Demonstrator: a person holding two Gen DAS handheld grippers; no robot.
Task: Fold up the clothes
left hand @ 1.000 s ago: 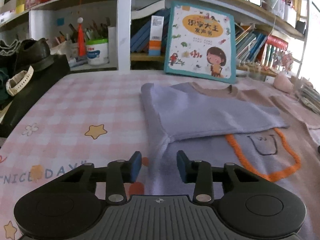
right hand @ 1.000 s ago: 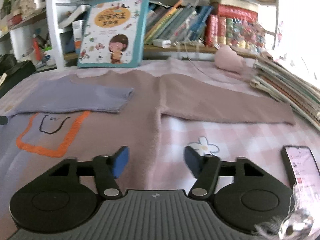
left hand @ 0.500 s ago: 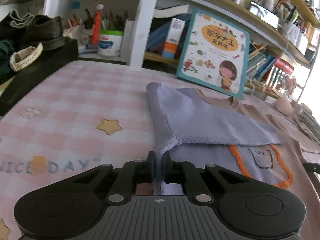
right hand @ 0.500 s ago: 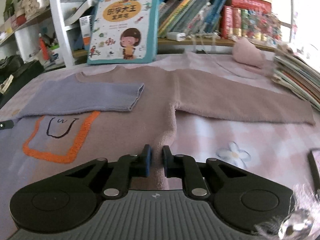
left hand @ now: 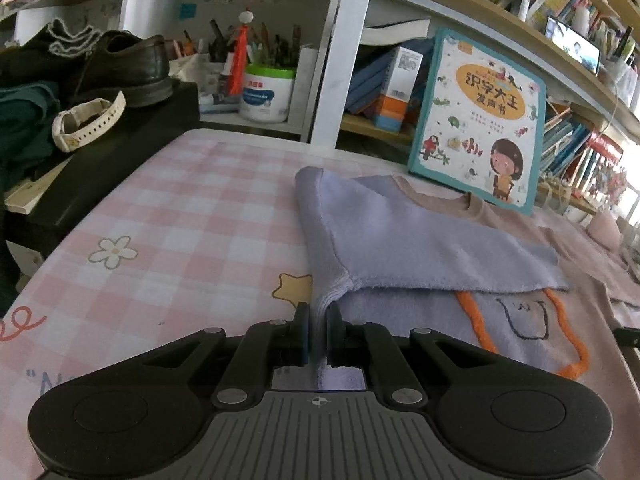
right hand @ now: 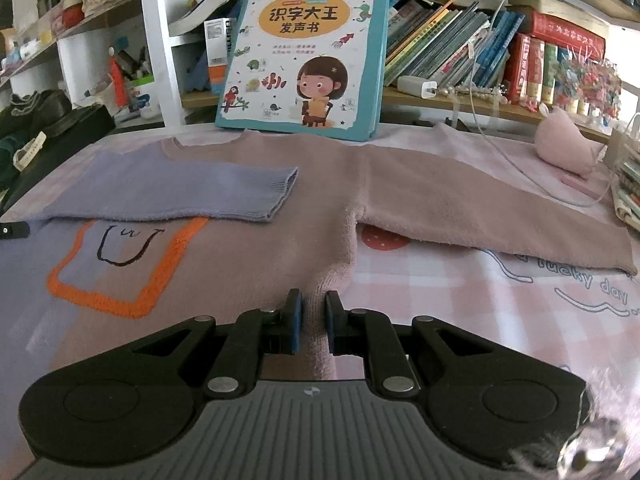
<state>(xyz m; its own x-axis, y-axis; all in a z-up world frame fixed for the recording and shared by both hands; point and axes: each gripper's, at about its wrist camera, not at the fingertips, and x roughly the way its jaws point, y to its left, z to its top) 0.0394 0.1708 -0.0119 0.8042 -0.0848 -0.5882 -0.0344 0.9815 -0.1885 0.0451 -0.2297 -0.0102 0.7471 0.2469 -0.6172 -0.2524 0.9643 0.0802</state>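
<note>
The sweater lies flat on the checked table, collar just in front of the picture book — a fold barely begun. Its lilac sleeve is already laid across the chest; the pink sleeve is still stretched out away from the book. The left gripper pinches the lilac side edge, the right gripper the pink one. Behind the table, left of the book, a white tub holds pens.
</note>
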